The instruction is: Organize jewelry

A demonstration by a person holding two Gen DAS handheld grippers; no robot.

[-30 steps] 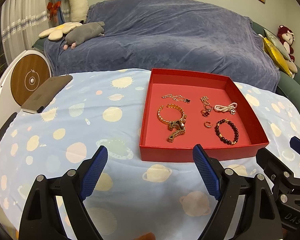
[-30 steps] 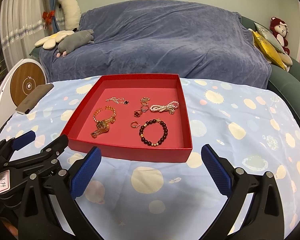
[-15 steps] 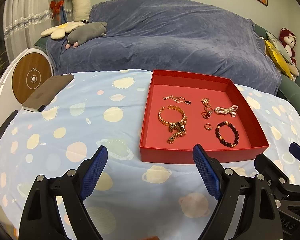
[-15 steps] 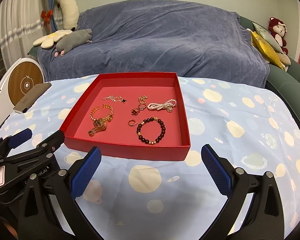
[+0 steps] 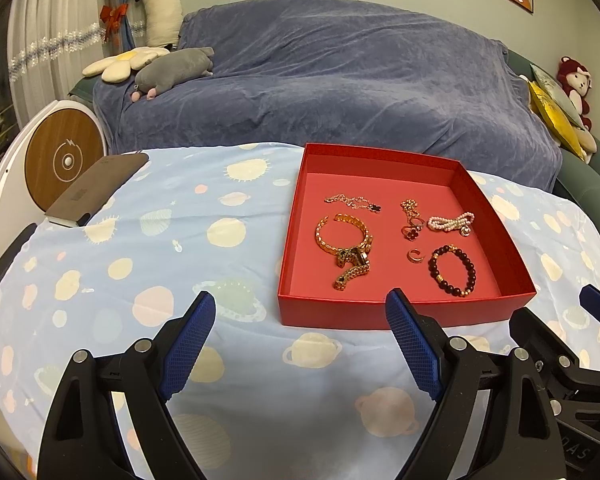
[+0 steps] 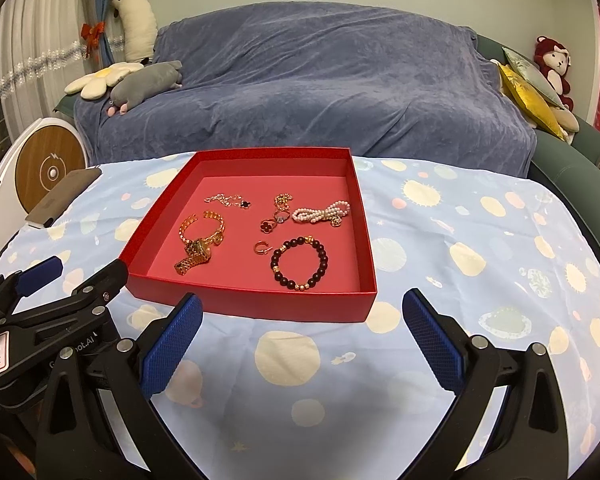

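A red tray (image 5: 380,314) (image 6: 260,304) sits on the spotted blue tablecloth. Inside lie a gold watch (image 5: 350,246) (image 6: 198,244), a thin chain with a black clover (image 5: 354,202) (image 6: 228,200), a clover ring (image 5: 412,229) (image 6: 272,220), a pearl bracelet (image 5: 450,222) (image 6: 322,212), a small gold ear cuff (image 5: 414,256) (image 6: 261,247) and a dark bead bracelet (image 5: 452,270) (image 6: 299,262). My left gripper (image 5: 300,340) is open and empty, short of the tray's near left corner. My right gripper (image 6: 302,336) is open and empty, before the tray's near wall.
A dark phone (image 5: 96,188) (image 6: 62,198) lies at the table's left edge, beside a round white and wood device (image 5: 60,156). A sofa under a blue cover (image 5: 340,80) stands behind the table, with soft toys and cushions on it.
Both grippers have shifted slightly, so the tray sits a little lower and nearer in both views. Both stay open. The jewelry has not moved.
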